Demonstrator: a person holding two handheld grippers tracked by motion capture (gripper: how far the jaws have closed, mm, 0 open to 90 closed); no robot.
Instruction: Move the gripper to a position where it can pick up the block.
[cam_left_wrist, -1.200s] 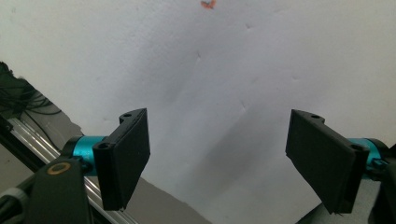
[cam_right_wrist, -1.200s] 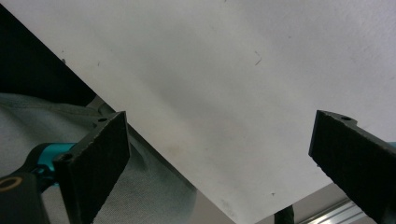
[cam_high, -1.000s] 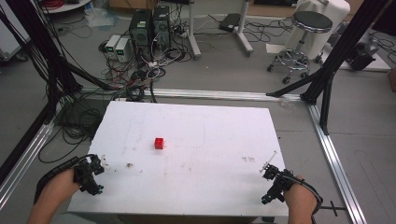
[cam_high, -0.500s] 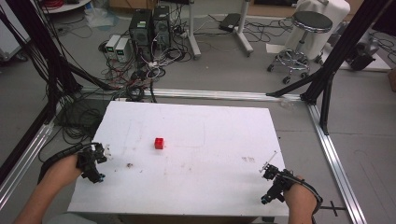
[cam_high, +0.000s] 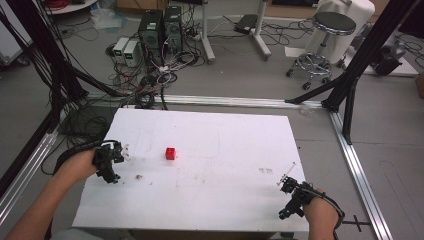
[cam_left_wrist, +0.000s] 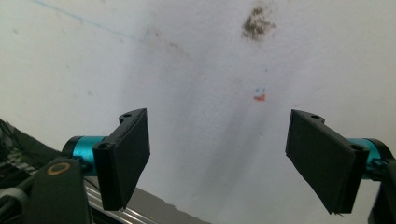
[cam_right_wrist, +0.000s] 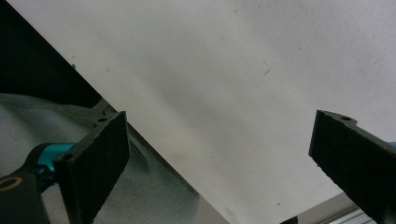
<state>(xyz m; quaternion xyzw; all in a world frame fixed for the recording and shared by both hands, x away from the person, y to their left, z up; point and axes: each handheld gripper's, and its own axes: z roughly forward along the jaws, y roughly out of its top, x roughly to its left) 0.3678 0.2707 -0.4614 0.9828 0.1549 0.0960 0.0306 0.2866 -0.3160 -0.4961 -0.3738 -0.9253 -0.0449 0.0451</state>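
1. White table (cam_high: 225, 200), by far the largest thing here, scuffed and smudged, bare but for one small item; plenty of open surface for approach from either side.
2. Left gripper (cam_high: 111, 159), over the table's left edge and pointed inward toward the middle; jaws spread wide in the left gripper view, nothing between them but stained tabletop. Probably held open in readiness for a grasp, since the nearest object sits to its right.
3. Right gripper (cam_high: 292, 196), low at the near right corner, well apart from everything else; jaws also spread wide, framing bare table and its edge in the right gripper view. Seemingly parked out of the way.
4. Red block (cam_high: 171, 153), small, resting on the table left of centre, near the left gripper but not touching it; likely the target, alone and free on all sides.
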